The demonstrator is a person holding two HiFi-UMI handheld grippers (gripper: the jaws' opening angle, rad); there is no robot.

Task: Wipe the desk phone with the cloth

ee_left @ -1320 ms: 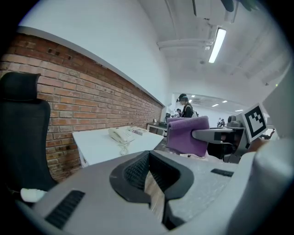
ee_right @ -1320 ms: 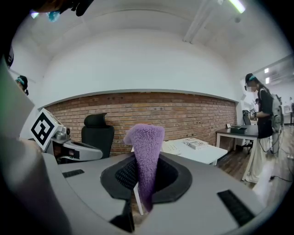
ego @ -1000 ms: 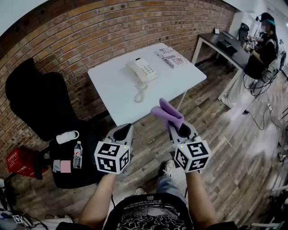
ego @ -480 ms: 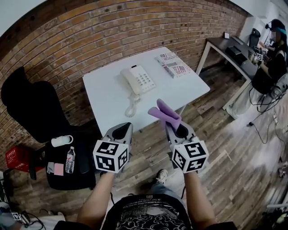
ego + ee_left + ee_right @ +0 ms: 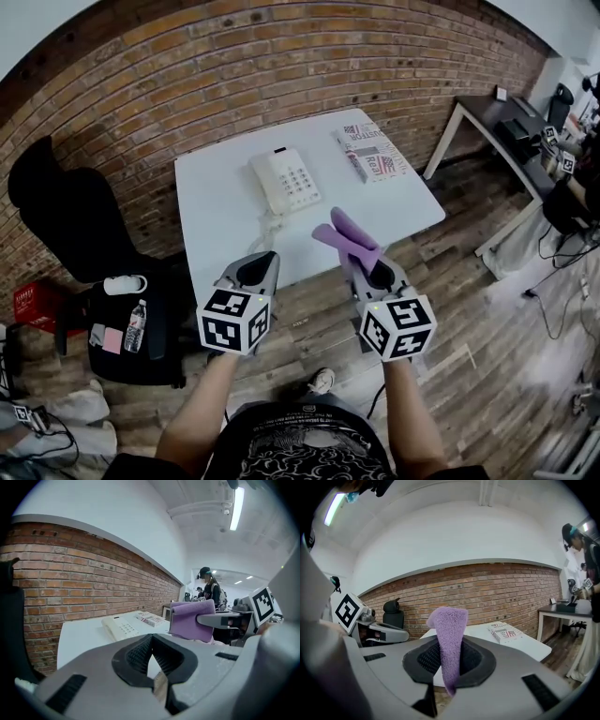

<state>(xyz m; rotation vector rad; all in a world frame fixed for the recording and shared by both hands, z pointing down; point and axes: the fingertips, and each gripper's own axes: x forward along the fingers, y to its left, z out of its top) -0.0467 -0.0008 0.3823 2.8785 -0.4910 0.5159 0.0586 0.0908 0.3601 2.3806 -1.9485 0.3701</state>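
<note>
A cream desk phone (image 5: 286, 178) (image 5: 117, 626) with a coiled cord lies on the white table (image 5: 225, 216), towards its back. My right gripper (image 5: 364, 265) (image 5: 449, 660) is shut on a folded purple cloth (image 5: 345, 236) (image 5: 451, 639) that sticks up between its jaws; it hangs over the table's near edge. My left gripper (image 5: 253, 274) (image 5: 151, 660) is shut with nothing in it, just short of the near edge and well short of the phone. The cloth (image 5: 191, 619) also shows at the right of the left gripper view.
A printed box (image 5: 367, 150) lies at the table's back right corner. A black office chair (image 5: 84, 234) with bottles on its seat stands left of the table. A brick wall runs behind. A dark desk (image 5: 511, 127) with a person is at the far right.
The view has shifted so the table sits a little closer and more central. Both grippers keep the same pose, and the cloth stays held in the right one.
</note>
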